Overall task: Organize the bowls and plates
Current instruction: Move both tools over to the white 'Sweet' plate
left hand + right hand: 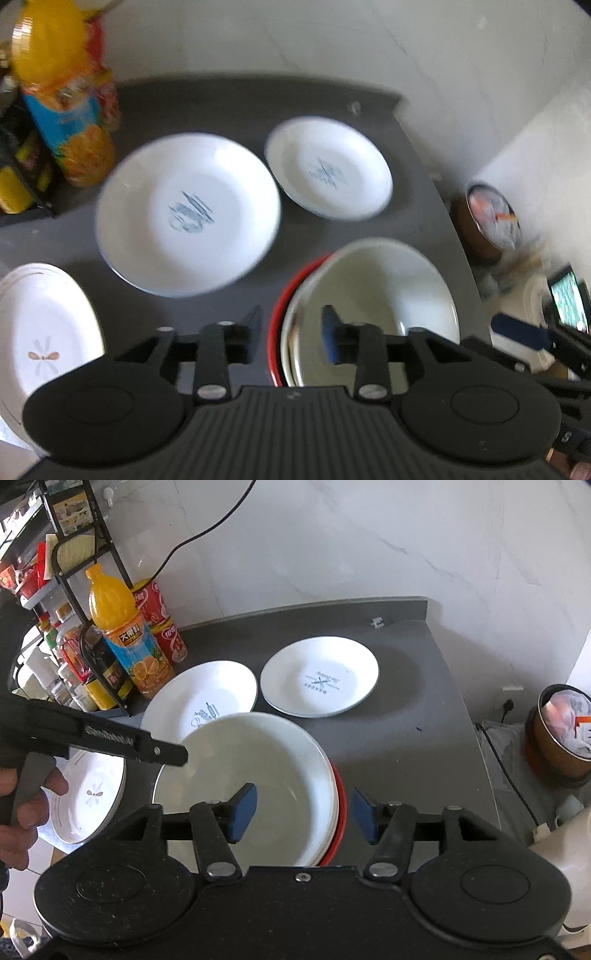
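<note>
We hold our right tool [303, 814] over the dark grey tabletop [406, 746], its blue-padded fingers [242, 812] spread apart astride the right rim of a deep white ceramic bowl [251, 775], which sits nested in a red-rimmed dish [341, 812]. Our left tool [110, 740] reaches in over the bowl's left edge; we cannot tell how its fingers stand. Behind lie two white plates with blue prints, one near [207, 698], one farther right [319, 675]. A gold-rimmed white plate [88, 797] sits at left, an orange juice bottle [125, 635] beyond.
</note>
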`<state>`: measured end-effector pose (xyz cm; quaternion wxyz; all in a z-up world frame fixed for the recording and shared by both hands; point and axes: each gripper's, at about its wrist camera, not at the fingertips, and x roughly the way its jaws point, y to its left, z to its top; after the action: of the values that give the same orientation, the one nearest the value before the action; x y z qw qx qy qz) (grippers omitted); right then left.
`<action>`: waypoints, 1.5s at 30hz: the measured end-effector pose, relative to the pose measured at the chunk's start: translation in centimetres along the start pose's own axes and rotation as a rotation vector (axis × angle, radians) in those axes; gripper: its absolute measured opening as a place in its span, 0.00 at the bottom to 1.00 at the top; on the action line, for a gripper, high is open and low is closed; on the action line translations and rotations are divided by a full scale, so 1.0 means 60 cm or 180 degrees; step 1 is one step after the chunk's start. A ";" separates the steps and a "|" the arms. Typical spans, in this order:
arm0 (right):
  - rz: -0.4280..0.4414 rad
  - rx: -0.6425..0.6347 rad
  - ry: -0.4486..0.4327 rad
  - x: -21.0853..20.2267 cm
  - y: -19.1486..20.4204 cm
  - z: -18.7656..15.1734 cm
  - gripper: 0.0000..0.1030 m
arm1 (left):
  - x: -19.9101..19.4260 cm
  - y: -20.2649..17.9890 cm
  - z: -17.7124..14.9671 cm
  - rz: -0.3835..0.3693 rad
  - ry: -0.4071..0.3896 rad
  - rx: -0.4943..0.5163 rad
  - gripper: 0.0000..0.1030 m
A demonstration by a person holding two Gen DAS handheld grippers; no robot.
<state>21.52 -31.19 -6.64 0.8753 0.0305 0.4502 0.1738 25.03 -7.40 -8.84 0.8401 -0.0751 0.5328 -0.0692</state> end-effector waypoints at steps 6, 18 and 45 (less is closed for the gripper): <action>-0.0031 -0.0030 -0.0029 0.006 0.016 0.014 0.71 | -0.020 0.024 0.008 0.0170 -0.0140 -0.0117 0.52; -0.0124 0.0196 -0.0174 0.037 0.062 0.052 0.89 | -0.036 0.106 0.048 0.0236 -0.0310 -0.0169 0.58; -0.0274 0.0888 0.0070 0.192 0.140 0.133 0.79 | 0.049 0.277 0.134 0.0248 -0.0167 -0.0204 0.76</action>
<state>31.73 -18.70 -9.07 0.8643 0.1307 0.4804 0.0722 34.14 8.71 -11.39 0.8530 -0.0829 0.5150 -0.0174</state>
